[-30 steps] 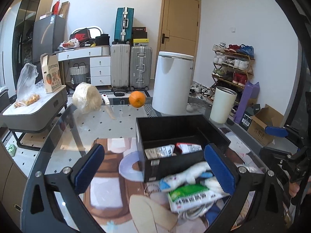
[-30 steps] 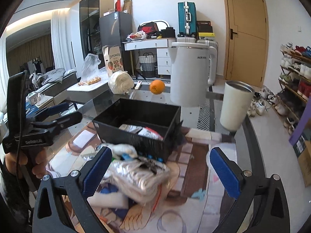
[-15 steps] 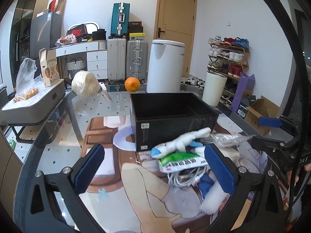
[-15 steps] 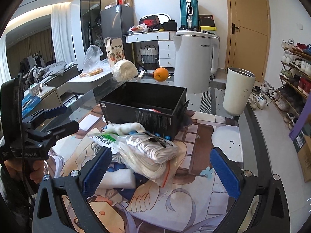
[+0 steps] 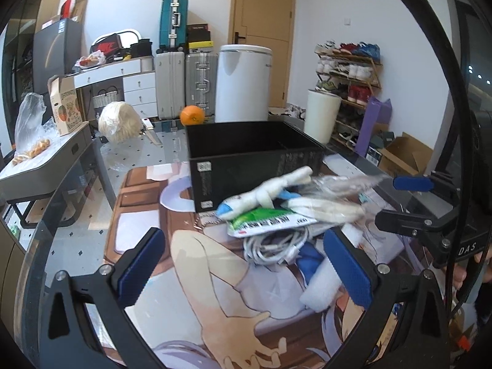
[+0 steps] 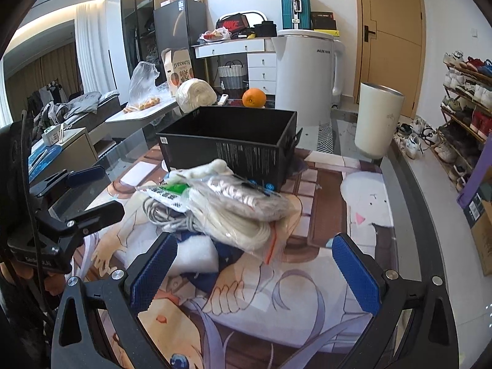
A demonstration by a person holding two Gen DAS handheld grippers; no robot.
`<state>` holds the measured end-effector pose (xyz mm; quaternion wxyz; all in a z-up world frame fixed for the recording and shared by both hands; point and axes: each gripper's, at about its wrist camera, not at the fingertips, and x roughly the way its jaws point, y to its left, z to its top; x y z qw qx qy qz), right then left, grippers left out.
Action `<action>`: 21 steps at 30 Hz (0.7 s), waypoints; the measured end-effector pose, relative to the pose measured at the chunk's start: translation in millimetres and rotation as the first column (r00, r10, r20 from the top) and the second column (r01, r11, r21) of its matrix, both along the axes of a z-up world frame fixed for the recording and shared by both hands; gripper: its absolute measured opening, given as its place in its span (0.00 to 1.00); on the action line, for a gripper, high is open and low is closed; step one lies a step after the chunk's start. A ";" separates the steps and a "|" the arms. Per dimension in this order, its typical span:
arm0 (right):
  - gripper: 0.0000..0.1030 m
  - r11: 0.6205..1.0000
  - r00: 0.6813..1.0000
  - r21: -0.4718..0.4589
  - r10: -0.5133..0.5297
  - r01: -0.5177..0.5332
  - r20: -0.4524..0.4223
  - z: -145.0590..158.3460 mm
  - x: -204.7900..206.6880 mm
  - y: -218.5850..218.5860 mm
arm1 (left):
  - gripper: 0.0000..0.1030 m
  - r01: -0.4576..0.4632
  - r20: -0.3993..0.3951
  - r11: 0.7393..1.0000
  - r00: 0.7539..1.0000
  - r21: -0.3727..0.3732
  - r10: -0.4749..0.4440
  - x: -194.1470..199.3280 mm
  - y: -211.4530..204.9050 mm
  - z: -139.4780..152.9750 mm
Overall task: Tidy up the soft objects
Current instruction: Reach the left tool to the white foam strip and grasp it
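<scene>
In the left wrist view, the soft things sit in a pile [image 5: 276, 212] on the bench [image 5: 147, 160], right in front of the black box [image 5: 246, 153]. They look ready to go in the box. The left gripper [image 5: 246, 264] is low, near the pile. Its fingers [image 5: 140, 266] are wide apart and hold nothing.

In the right wrist view, a clear bag of white soft stuff [image 6: 243, 212] lies on top of the pile. The right gripper [image 6: 252, 272] points at it. Its fingers [image 6: 356, 275] are wide apart too, and touch nothing.
</scene>
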<state>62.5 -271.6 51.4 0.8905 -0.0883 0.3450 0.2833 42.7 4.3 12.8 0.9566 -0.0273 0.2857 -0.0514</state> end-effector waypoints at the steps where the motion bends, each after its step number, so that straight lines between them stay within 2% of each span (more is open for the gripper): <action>1: 0.99 1.000 1.000 0.000 -0.003 0.003 -0.003 -1.4 -0.8 -1.2 | 1.00 0.009 -0.004 1.000 1.000 0.003 -0.009 -0.3 -2.1 -0.8; 12: 0.99 1.000 1.000 -0.008 -0.021 0.021 -0.014 -10.4 -7.6 -9.7 | 1.00 0.125 -0.046 0.991 0.991 0.041 -0.123 -1.3 -25.0 -7.5; 18: 0.99 1.000 1.000 -0.010 -0.025 0.025 -0.012 -10.5 -6.8 -11.5 | 1.00 0.189 -0.083 0.978 0.980 0.093 -0.181 2.7 -43.0 -10.5; 21: 0.99 1.000 0.999 -0.010 -0.028 0.028 -0.015 -11.8 -6.0 -13.0 | 0.96 0.216 -0.105 0.972 0.973 0.089 -0.206 6.2 -48.0 -11.9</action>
